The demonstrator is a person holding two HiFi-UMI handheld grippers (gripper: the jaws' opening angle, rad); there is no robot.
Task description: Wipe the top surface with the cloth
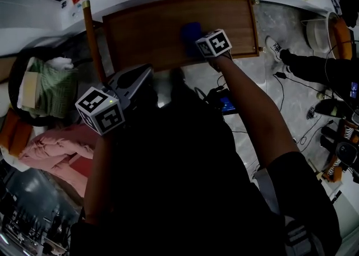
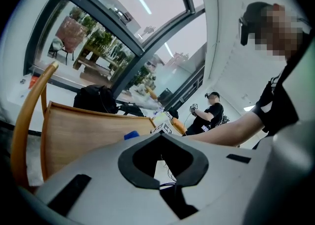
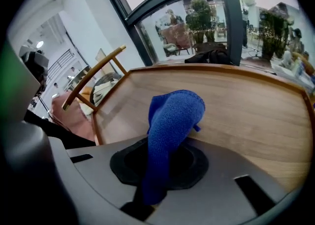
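Right gripper clenched on a blue microfibre cloth. The cloth's free fold bulges forward over the middle of the brown wooden worktop with a raised rim; contact with the wood cannot be confirmed. Left gripper, closed on nothing, is held off the near-left corner. For an effective wipe, lower the fold flat, press evenly, and stroke in overlapping passes from rim to rim.

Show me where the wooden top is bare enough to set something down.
Two bare patches on the wooden top: the left half, between its left rim and the blue cloth, and the right part, between cloth and right rim. Crowded: the middle by the near edge, where the right gripper holds the cloth.
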